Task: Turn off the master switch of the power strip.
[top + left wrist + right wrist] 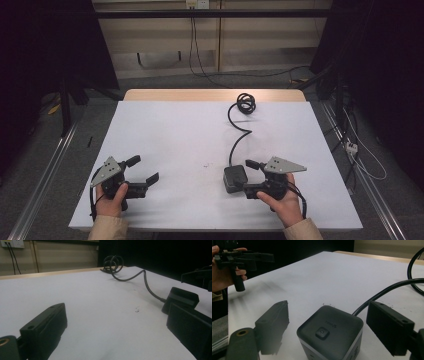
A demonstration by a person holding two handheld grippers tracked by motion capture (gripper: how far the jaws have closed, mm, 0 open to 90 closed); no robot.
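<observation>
Two grippers are sitting low over the white table (175, 125), and we are looking at them from above. The right gripper (243, 176) is on the near right side, held in the person's right hand (284, 204). Its jaws are standing wide apart, one on each side of the small dark grey cube-shaped power box (234, 178). In the right gripper view we are seeing a bit of table between each jaw and the box (332, 332), so the claw is let go and is not squeezing anything. The box is resting on the table near the front edge, a little right of the middle. Its top is showing a small round button (322, 333).

A long black cable (239, 135) is running from the far side of the box to the far edge of the table, where it is curling into a coil (246, 103).

The left gripper (145, 171) is on the near left side, well apart from the box, held in the left hand (111, 199). Its jaws are also spread wide with only bare table between them.
</observation>
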